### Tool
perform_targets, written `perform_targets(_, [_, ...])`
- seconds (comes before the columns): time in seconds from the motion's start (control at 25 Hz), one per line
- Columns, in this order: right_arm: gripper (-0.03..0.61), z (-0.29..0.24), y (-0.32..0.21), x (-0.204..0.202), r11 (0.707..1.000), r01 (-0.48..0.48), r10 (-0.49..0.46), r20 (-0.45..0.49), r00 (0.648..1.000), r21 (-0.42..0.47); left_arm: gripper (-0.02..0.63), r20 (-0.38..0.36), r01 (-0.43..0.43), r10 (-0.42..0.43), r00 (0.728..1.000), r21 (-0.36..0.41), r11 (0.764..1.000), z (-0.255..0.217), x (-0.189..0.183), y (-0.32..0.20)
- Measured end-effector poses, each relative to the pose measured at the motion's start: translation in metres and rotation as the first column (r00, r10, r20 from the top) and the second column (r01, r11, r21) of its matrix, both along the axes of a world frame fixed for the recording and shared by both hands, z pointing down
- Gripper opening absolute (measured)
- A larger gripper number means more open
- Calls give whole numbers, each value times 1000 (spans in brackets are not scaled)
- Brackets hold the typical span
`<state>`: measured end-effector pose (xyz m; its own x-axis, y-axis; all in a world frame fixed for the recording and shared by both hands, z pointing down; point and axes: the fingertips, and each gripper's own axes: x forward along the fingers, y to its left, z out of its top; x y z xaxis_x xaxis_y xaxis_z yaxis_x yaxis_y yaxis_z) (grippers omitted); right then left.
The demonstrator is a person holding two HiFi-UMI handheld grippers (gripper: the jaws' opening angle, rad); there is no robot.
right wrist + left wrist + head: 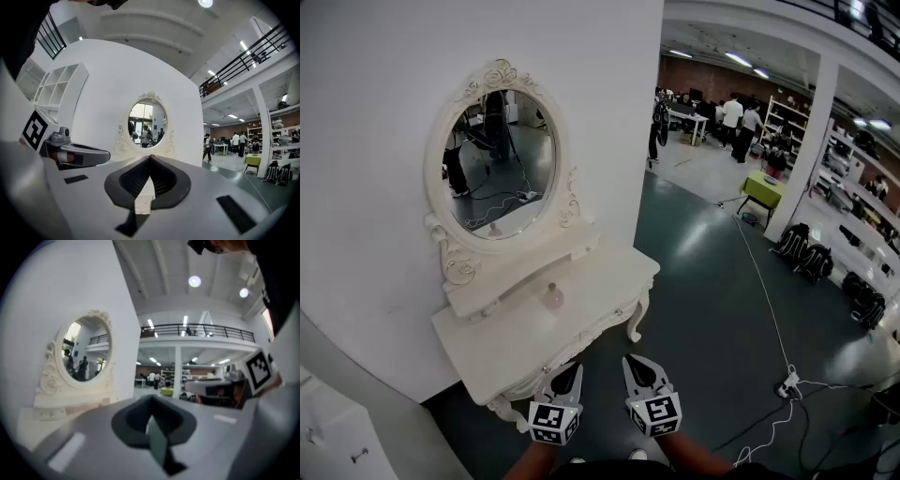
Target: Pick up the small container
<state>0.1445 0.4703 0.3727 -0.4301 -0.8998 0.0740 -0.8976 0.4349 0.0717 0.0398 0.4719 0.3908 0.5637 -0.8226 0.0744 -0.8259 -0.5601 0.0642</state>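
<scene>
Small container (pixel 552 297) sat untouched on the vanity table (pixel 511 352), toward eleven o'clock from your left gripper (pixel 571 372) and right gripper (pixel 635 367). Both were pressed together and empty, so you had the whole pickup left to do.

The left tool (pixel 576 367) and right tool (pixel 630 360) look alike, each a smooth pale grey shell tapering to black ribbed pointed jaws, with a white cube (pixel 553 422) printed with black square markers at its rear.

surface: white dressing table (pixel 516 349) (ornate legs) | on it — small container (pixel 552 297)
</scene>
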Motion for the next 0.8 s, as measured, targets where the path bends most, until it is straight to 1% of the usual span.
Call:
perform_targets(0.2, [5, 8, -18, -16, 1000, 9, -9, -9, 1000, 4, 8, -4, 1, -1, 1000, -1, 1000, 9, -13, -18])
perform_targets(0.4, [5, 2, -15, -5, 1000, 17, -17, -14, 1000, 9, 8, -9, 12, -12, 1000, -1, 1000, 5, -3, -15])
perform_targets(0.6, [6, 7, -25, -37, 1000, 7, -8, 25, 1000, 23, 8, -15, 3, -3, 1000, -4, 1000, 15, -36, -25])
perform_targets(0.68, [6, 7, -23, -43, 1000, 2, -3, 31, 1000, 27, 8, -15, -1, 1, 1000, -2, 1000, 15, -43, -22])
perform_targets(0.8, [6, 9, -18, -48, 1000, -8, 8, 33, 999, 24, 8, -19, 2, -1, 1000, 23, 1000, 12, -52, -15])
